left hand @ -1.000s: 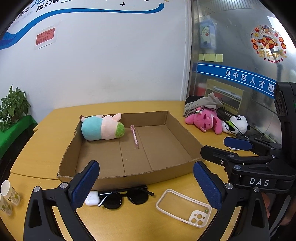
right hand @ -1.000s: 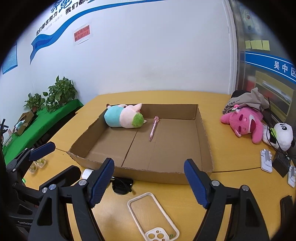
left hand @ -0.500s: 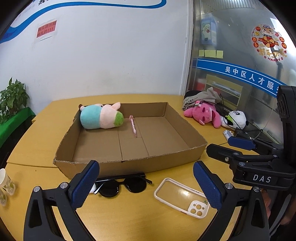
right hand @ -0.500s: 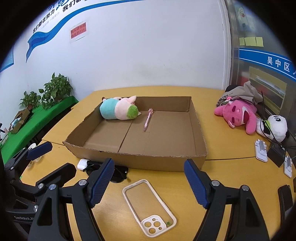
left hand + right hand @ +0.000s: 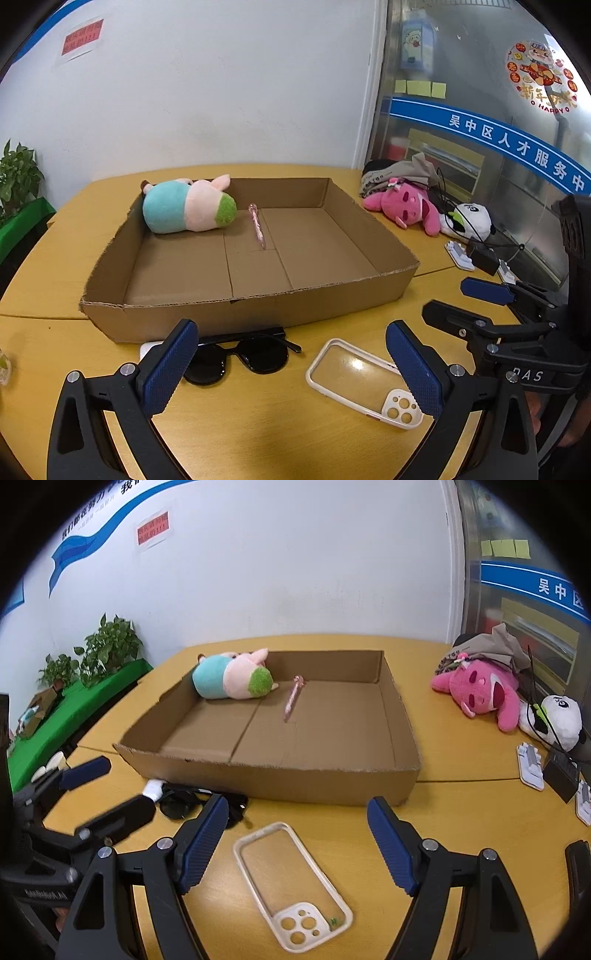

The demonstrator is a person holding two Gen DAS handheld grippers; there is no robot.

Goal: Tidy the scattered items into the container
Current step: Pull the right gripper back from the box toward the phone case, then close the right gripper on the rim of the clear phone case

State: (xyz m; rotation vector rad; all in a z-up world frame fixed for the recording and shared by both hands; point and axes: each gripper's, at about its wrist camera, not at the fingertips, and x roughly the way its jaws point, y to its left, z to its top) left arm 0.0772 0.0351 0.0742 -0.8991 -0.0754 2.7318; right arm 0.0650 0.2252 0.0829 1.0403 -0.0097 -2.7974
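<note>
A shallow cardboard box (image 5: pixel 258 310) (image 5: pixel 280 779) lies on the yellow table, holding a teal-and-pink plush (image 5: pixel 186 210) (image 5: pixel 232 679) and a pink pen (image 5: pixel 257 230) (image 5: pixel 291 698). In front of it lie black sunglasses (image 5: pixel 243 356) (image 5: pixel 192 803), a white earbud case (image 5: pixel 147 349) (image 5: pixel 153 789) and a clear phone case (image 5: pixel 364 382) (image 5: pixel 291 886). My left gripper (image 5: pixel 291 363) hovers open above the sunglasses and the phone case. My right gripper (image 5: pixel 295 845) is open over the phone case. Both hold nothing.
A pink plush (image 5: pixel 402 206) (image 5: pixel 480 690), a panda plush (image 5: pixel 469 219) (image 5: pixel 557 720), cloth, cables and white clips (image 5: pixel 530 764) crowd the table's right side by a glass wall. Potted plants (image 5: pixel 107 650) stand on a green shelf at left. Paper cups (image 5: pixel 48 766) sit at the left edge.
Both grippers have sunk toward the table; the sunglasses and phone case appear larger and higher between the fingers. Jaws keep the same width.
</note>
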